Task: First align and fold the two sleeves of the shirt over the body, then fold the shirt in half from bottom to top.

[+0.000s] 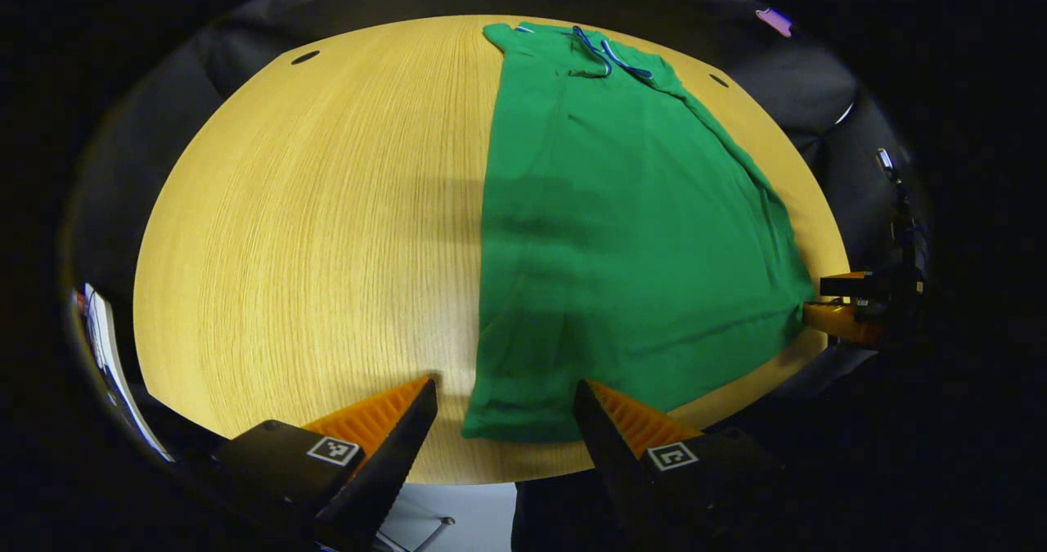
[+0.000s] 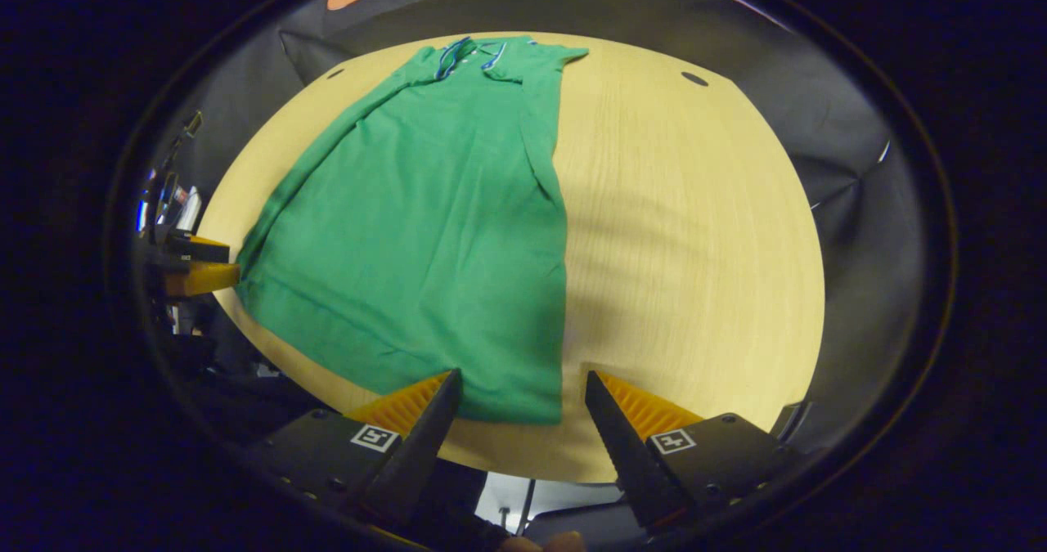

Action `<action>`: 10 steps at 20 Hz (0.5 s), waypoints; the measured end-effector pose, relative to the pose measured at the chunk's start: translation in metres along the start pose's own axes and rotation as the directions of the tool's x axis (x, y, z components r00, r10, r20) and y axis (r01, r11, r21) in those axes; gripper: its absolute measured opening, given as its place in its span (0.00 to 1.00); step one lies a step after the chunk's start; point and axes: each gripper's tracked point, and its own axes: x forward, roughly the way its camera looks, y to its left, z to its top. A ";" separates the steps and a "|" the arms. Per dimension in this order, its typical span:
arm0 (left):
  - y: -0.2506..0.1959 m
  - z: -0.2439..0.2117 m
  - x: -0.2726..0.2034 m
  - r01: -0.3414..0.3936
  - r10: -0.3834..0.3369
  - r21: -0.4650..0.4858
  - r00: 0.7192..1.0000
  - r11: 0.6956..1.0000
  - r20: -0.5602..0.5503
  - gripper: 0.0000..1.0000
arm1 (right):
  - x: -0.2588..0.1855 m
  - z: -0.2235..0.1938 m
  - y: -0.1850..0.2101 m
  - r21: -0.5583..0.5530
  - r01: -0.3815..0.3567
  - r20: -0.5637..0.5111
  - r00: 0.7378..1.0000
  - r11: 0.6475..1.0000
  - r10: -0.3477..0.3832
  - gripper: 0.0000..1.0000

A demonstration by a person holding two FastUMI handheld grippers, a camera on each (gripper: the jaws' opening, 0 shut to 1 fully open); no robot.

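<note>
A green shirt (image 1: 622, 233) lies flat on a round wooden table (image 1: 311, 233), narrowed to a long strip with straight side edges, both sleeves folded in over the body. Its collar (image 1: 601, 53), trimmed in blue and white, is at the far end, and the hem reaches the near edge of the table. In the right gripper view the shirt (image 2: 433, 233) lies over the left half of the table (image 2: 695, 233), with light creases across the cloth.
</note>
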 end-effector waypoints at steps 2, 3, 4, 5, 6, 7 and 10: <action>0.004 -0.008 0.003 -0.013 0.012 -0.024 1.000 1.000 -0.020 1.00 | 0.003 -0.006 -0.001 0.008 0.004 -0.020 1.000 1.000 -0.004 0.96; 0.005 -0.011 0.005 -0.016 0.015 -0.040 0.999 0.999 -0.030 1.00 | 0.004 -0.009 -0.003 0.017 0.006 -0.032 0.999 1.000 -0.005 0.96; 0.008 -0.012 0.005 -0.025 0.024 -0.051 0.999 0.998 -0.034 1.00 | 0.004 -0.011 -0.004 0.026 0.011 -0.050 0.999 1.000 -0.009 0.95; 0.008 -0.008 0.009 -0.016 0.015 -0.052 1.000 0.999 -0.027 1.00 | 0.005 -0.008 -0.003 0.029 0.008 -0.033 0.999 1.000 -0.007 0.95; 0.010 -0.009 0.007 -0.022 0.020 -0.045 0.999 0.999 -0.037 1.00 | 0.004 -0.010 -0.003 0.023 0.011 -0.050 0.999 1.000 -0.010 0.96; 0.012 -0.009 0.007 -0.029 0.028 -0.035 0.999 0.999 -0.042 1.00 | 0.006 -0.011 -0.001 0.014 0.009 -0.054 0.999 1.000 -0.008 0.96; 0.017 -0.013 0.008 -0.049 0.048 -0.013 0.996 0.999 -0.074 0.86 | 0.006 -0.010 0.006 -0.019 -0.007 -0.089 0.996 1.000 0.005 0.70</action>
